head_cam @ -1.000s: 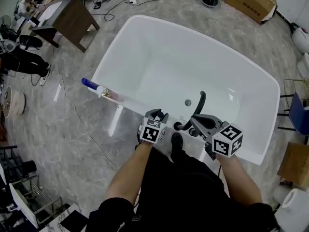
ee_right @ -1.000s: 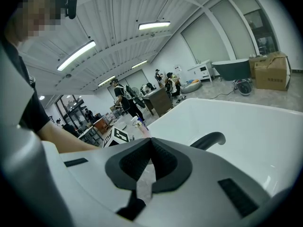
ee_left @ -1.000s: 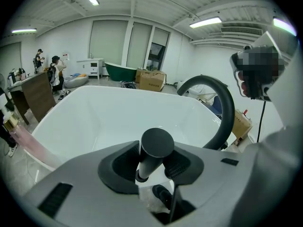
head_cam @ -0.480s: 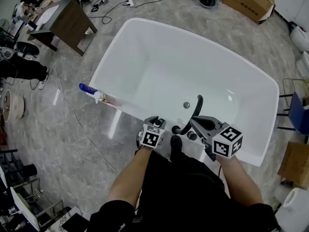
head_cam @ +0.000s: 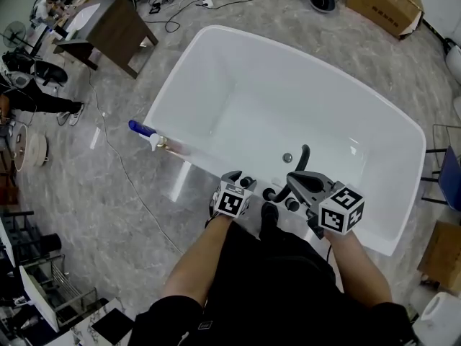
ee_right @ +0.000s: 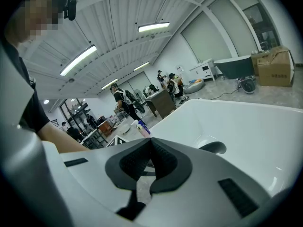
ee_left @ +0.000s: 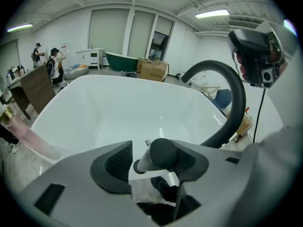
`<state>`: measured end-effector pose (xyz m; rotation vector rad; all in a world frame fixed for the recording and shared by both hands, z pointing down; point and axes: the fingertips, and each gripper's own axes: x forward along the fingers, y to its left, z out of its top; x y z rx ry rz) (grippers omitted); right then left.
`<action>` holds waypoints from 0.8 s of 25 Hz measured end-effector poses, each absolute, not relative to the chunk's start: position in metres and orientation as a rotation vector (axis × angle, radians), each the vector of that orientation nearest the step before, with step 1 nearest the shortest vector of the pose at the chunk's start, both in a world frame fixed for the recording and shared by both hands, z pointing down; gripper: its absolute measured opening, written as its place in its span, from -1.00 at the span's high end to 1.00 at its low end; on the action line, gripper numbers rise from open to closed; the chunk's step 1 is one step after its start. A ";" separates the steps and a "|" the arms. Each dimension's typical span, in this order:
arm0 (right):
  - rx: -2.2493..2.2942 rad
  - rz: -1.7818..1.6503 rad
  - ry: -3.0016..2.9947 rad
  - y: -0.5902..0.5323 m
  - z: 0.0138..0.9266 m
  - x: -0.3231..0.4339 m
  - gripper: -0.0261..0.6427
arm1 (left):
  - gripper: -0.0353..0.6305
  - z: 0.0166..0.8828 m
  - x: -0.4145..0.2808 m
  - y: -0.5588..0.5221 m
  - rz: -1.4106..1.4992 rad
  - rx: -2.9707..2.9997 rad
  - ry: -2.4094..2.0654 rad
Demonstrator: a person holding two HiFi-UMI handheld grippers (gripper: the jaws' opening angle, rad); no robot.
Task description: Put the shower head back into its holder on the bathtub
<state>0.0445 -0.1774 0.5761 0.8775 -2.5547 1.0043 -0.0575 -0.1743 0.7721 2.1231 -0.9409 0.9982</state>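
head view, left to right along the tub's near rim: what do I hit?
blue-topped bottle → left gripper, whose jaws have just been opening, with the dark shower head handle between them → right gripper, jaws together and empty.

You are holding a grey two-jaw tool with a black-and-white marker cube in each hand, your bare left forearm (head_cam: 200, 262) and bare right forearm (head_cam: 358, 264) reaching forward from black short sleeves. Your left hand-held gripper (head_cam: 240, 179) is pointing steeply down. Its jaws have just been opening and are standing apart around the black cylindrical shower-head handle (ee_left: 161, 154), which is lying against one dark pad (ee_left: 189, 161) while the other is standing clear of it. Your right hand-held gripper (head_cam: 297, 181) is tilting down more gently, near the left one, its dark ribbed pads (ee_right: 137, 162) meeting at the tips.
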 end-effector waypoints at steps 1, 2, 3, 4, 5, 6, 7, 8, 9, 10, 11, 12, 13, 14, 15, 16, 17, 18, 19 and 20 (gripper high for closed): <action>0.868 1.005 -2.567 -0.180 0.575 0.042 0.87 | 0.15 0.769 -0.060 -0.175 0.995 2.124 -0.946; 0.857 1.007 -2.580 -0.183 0.574 0.039 0.87 | 0.12 0.764 -0.062 -0.176 0.991 2.126 -0.951; 0.845 1.010 -2.593 -0.185 0.574 0.036 0.87 | 0.10 0.757 -0.064 -0.178 0.988 2.130 -0.958; 0.832 1.012 -2.606 -0.187 0.573 0.033 0.87 | 0.06 0.749 -0.066 -0.180 0.985 2.142 -0.970; 0.820 1.013 -2.617 -0.188 0.571 0.031 0.87 | 0.04 0.739 -0.068 -0.182 0.980 2.161 -0.987; 0.809 1.011 -2.628 -0.190 0.569 0.028 0.87 | 0.03 0.729 -0.070 -0.186 0.968 2.183 -1.008; 0.800 1.006 -2.640 -0.192 0.566 0.026 0.87 | 0.03 0.719 -0.072 -0.190 0.950 2.202 -1.032; 0.792 0.999 -2.652 -0.194 0.563 0.023 0.87 | 0.03 0.710 -0.074 -0.194 0.928 2.214 -1.057; 0.784 0.992 -2.664 -0.197 0.560 0.020 0.87 | 0.03 0.700 -0.076 -0.197 0.906 2.223 -1.080; 0.777 0.985 -2.676 -0.199 0.556 0.018 0.87 | 0.03 0.691 -0.078 -0.201 0.884 2.233 -1.099; 0.772 0.978 -2.687 -0.202 0.553 0.015 0.87 | 0.03 0.683 -0.080 -0.204 0.863 2.243 -1.115; 0.767 0.972 -2.697 -0.204 0.550 0.012 0.87 | 0.03 0.675 -0.081 -0.206 0.843 2.254 -1.128; 0.763 0.965 -2.705 -0.206 0.547 0.010 0.87 | 0.03 0.667 -0.082 -0.208 0.822 2.266 -1.140; 0.758 0.959 -2.713 -0.207 0.545 0.007 0.87 | 0.03 0.659 -0.083 -0.209 0.802 2.277 -1.151; 0.753 0.952 -2.721 -0.207 0.542 0.005 0.87 | 0.03 0.652 -0.083 -0.210 0.783 2.288 -1.163; 0.748 0.945 -2.728 -0.208 0.539 0.003 0.87 | 0.04 0.645 -0.084 -0.211 0.767 2.298 -1.177; 0.742 0.939 -2.735 -0.208 0.536 0.000 0.87 | 0.04 0.639 -0.085 -0.212 0.754 2.307 -1.191; 0.736 0.933 -2.740 -0.207 0.534 -0.002 0.87 | 0.04 0.633 -0.087 -0.212 0.742 2.314 -1.206; 0.729 0.927 -2.745 -0.207 0.532 -0.004 0.87 | 0.04 0.628 -0.089 -0.213 0.730 2.319 -1.221; 0.722 0.921 -2.750 -0.206 0.530 -0.007 0.87 | 0.05 0.623 -0.092 -0.214 0.715 2.320 -1.240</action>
